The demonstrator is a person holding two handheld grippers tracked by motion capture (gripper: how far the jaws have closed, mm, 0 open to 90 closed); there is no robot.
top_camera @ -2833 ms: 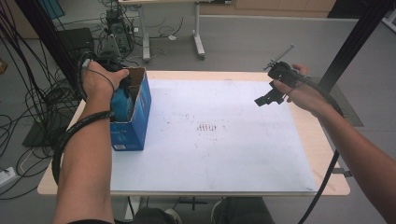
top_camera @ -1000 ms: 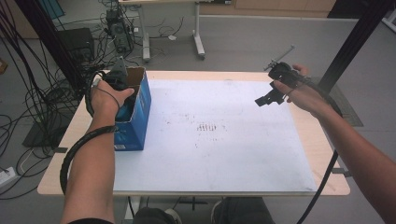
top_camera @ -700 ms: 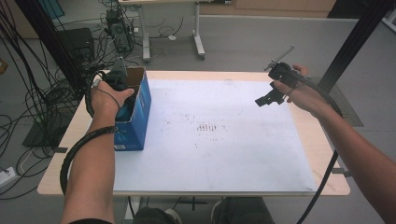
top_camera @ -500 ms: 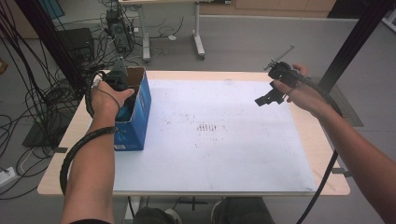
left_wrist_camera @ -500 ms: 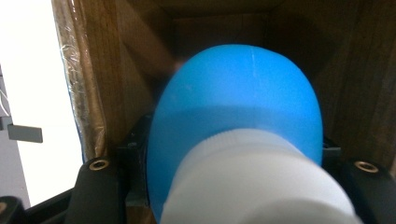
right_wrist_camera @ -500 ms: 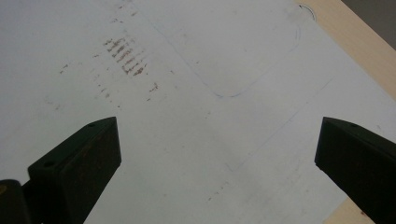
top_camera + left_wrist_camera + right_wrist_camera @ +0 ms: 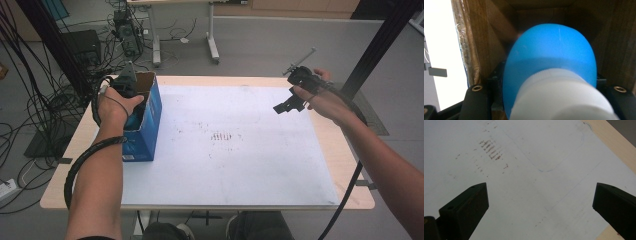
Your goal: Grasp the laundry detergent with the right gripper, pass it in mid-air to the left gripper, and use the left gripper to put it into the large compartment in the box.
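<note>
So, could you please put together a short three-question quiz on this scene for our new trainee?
1. True or false: the right gripper holds a blue bottle.
2. Where is the left gripper working?
A. inside the blue box
B. over the white sheet
C. below the table
3. Fill in: the blue bottle has a ____ cap.

Key:
1. False; its jaws stand open over the white sheet.
2. A
3. white

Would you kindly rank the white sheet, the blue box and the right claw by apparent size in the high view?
1. white sheet
2. blue box, partly hidden by the forearm
3. right claw, raised nearer the camera, yet plainly smallest
</note>
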